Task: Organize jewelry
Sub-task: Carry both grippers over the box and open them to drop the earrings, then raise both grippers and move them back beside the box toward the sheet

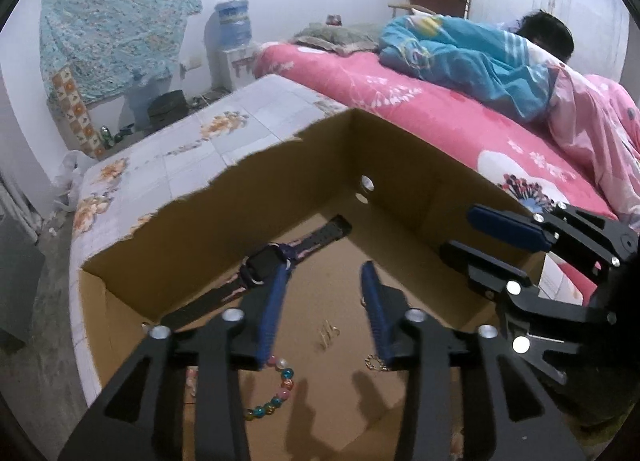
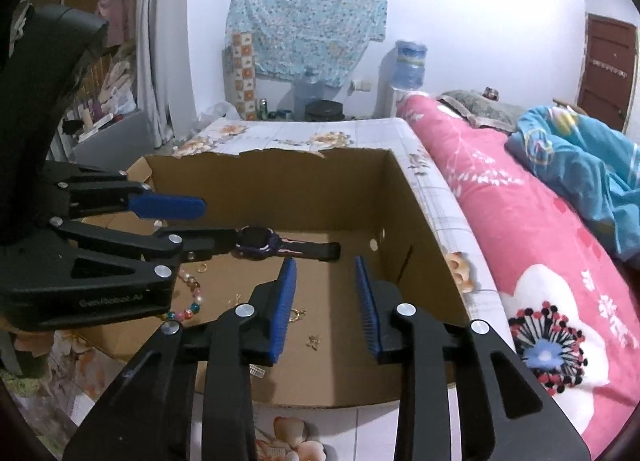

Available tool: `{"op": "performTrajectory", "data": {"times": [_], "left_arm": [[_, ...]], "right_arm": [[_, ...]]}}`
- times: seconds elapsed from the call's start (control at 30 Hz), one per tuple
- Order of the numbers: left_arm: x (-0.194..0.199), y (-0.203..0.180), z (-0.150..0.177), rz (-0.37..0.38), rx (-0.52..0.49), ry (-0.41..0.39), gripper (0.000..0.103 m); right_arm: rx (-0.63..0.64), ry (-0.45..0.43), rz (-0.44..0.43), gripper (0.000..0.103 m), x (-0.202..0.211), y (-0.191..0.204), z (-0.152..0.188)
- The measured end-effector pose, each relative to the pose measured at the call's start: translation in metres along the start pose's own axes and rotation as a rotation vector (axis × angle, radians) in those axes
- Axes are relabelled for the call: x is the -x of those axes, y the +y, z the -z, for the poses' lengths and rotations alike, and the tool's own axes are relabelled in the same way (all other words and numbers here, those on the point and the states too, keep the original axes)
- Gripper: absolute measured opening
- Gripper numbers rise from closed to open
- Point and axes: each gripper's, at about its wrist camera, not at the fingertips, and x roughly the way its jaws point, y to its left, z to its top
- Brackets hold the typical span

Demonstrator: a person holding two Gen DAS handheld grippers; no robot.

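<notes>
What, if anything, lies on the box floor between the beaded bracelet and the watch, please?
Bare cardboard in the left wrist view. The right wrist view shows a small gold ring between the beaded bracelet and the watch.

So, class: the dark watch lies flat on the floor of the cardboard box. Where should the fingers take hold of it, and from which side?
Grip the watch at a strap beside the case, coming down from above through the cardboard box's open top. It lies flat and stretched out, so the narrow strap should fit between open fingers placed across it; the walls block any sideways approach.

White walls (image 2: 480,21), pink bed (image 2: 520,221), brown door (image 2: 608,61).
</notes>
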Motion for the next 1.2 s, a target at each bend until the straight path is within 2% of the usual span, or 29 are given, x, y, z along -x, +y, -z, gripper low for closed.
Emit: {"op": "performTrajectory", "data": {"times": [0.13,0.2,0.33,0.43,0.5,0.6,0.73,1.0,1.2], "left_arm": [[0.005,0.001,0.001,-0.015,0.010,-0.016,0.056],[0.010,0.001,0.001,-0.016,0.015,-0.031,0.067],[0.031,0.004,0.004,-0.011,0.035,-0.085,0.076],[0.049,0.005,0.009,-0.010,0.048,-0.118,0.081],[0.061,0.006,0.013,-0.014,0.055,-0.140,0.088],[0.080,0.005,0.022,-0.015,0.060,-0.174,0.094],[0.103,0.000,0.039,-0.023,0.051,-0.204,0.097],[0.137,-0.008,0.075,-0.022,0.052,-0.224,0.097],[0.156,-0.003,0.101,-0.036,0.069,-0.234,0.097]], "right_arm": [[-0.015,-0.021,-0.010,0.036,0.008,-0.002,-0.001],[-0.008,-0.044,-0.018,0.041,0.015,0.000,0.000],[0.002,-0.072,-0.028,0.045,0.029,0.004,-0.001],[-0.015,-0.099,-0.050,0.055,0.043,0.004,-0.001],[-0.030,-0.122,-0.072,0.066,0.056,0.004,0.000],[-0.038,-0.144,-0.092,0.073,0.071,0.006,0.003],[-0.041,-0.159,-0.097,0.078,0.090,0.010,0.011],[-0.086,-0.158,-0.134,0.091,0.116,0.014,0.028],[-0.112,-0.143,-0.120,0.093,0.131,0.011,0.045]]}}
